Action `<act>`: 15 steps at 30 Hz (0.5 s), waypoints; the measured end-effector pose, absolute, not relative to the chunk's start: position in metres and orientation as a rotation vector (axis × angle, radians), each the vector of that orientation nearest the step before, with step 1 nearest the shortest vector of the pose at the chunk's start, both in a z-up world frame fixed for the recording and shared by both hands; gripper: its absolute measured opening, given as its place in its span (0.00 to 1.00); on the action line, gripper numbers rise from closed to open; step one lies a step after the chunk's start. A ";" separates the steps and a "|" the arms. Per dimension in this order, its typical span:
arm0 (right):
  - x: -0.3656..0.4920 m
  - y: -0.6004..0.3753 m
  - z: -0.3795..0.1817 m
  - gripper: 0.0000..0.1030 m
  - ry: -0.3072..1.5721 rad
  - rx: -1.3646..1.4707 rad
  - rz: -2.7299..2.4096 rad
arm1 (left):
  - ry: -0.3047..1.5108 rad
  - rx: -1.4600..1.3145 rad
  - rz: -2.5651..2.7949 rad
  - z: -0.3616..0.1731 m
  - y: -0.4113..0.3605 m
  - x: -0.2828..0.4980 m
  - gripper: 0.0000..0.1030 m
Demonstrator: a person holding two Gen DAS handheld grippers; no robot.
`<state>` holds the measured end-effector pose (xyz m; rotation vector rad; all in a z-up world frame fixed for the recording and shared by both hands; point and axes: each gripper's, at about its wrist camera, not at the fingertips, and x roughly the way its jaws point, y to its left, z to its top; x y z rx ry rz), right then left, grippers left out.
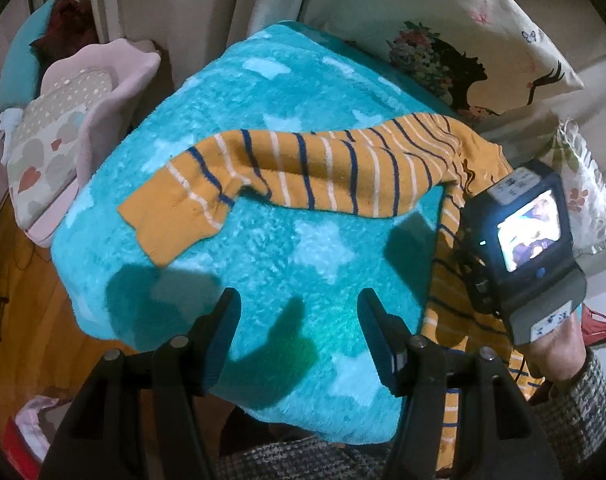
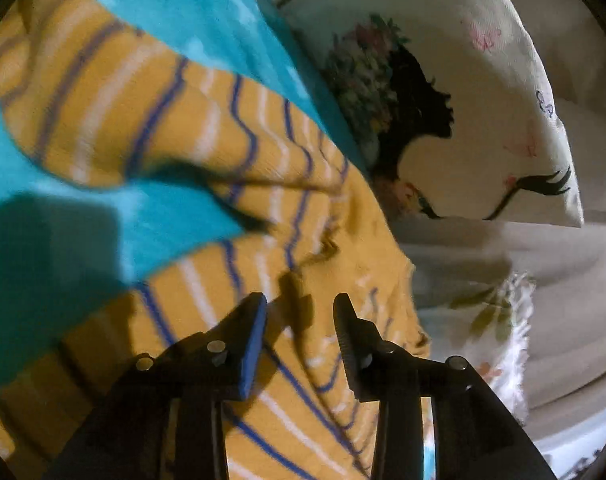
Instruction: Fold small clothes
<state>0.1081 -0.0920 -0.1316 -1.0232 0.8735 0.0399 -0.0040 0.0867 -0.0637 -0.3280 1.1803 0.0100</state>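
A small mustard-yellow sweater with blue and white stripes (image 1: 303, 168) lies on a turquoise fleece blanket with pale stars (image 1: 263, 100). One sleeve stretches left across the blanket, its plain cuff (image 1: 167, 220) at the left end. The body hangs off the blanket's right edge. My left gripper (image 1: 299, 300) is open and empty above bare blanket, in front of the sleeve. My right gripper (image 2: 300, 304) is open and empty just above the sweater's body (image 2: 207, 128). Its back and screen show in the left wrist view (image 1: 527, 236).
A cream cushion printed with a woman's profile (image 1: 463, 52) stands behind the blanket, also in the right wrist view (image 2: 443, 92). A floral cushion (image 1: 587, 188) is at the right. A pink heart-patterned cushion (image 1: 63, 132) is at the left. Wooden floor (image 1: 27, 320) lies below left.
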 end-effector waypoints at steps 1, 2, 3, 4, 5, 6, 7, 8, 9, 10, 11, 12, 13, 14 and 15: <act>0.107 -0.097 -0.128 0.41 0.888 -0.981 0.047 | 1.185 -0.326 0.010 -0.065 0.086 -0.004 0.58; 0.108 -0.103 -0.122 0.44 0.907 -0.926 0.057 | 1.190 -0.328 0.009 -0.067 0.086 -0.004 0.58; 0.109 -0.108 -0.117 0.48 0.925 -0.871 0.071 | 1.194 -0.331 0.008 -0.068 0.085 -0.004 0.58; 0.109 -0.111 -0.110 0.50 0.947 -0.809 0.089 | 1.198 -0.334 0.007 -0.070 0.085 -0.003 0.58; 0.110 -0.119 -0.103 0.52 0.971 -0.736 0.108 | 1.201 -0.336 0.009 -0.071 0.086 -0.003 0.58; 0.110 -0.125 -0.098 0.54 0.991 -0.682 0.118 | 1.203 -0.336 0.011 -0.073 0.086 -0.003 0.58; 0.107 -0.126 -0.095 0.54 1.004 -0.642 0.122 | 1.203 -0.339 0.015 -0.074 0.087 -0.002 0.58; 0.101 -0.128 -0.093 0.54 1.022 -0.587 0.124 | 1.202 -0.346 0.023 -0.076 0.090 -0.001 0.58; 0.100 -0.138 -0.088 0.56 1.042 -0.520 0.120 | 1.199 -0.354 0.036 -0.078 0.095 0.001 0.58; 0.094 -0.141 -0.085 0.57 1.053 -0.472 0.117 | 1.197 -0.365 0.054 -0.080 0.100 0.002 0.58; 0.092 -0.147 -0.082 0.60 1.062 -0.426 0.112 | 1.196 -0.377 0.068 -0.082 0.106 0.003 0.58; 0.088 -0.155 -0.078 0.62 1.070 -0.374 0.103 | 1.194 -0.392 0.083 -0.085 0.113 0.005 0.58; 0.086 -0.160 -0.075 0.62 1.074 -0.340 0.098 | 1.191 -0.406 0.100 -0.087 0.121 0.008 0.58; 0.082 -0.167 -0.072 0.62 1.080 -0.298 0.092 | 1.188 -0.414 0.123 -0.090 0.130 0.012 0.58; 0.078 -0.173 -0.070 0.62 1.089 -0.259 0.090 | 1.183 -0.421 0.145 -0.091 0.138 0.015 0.58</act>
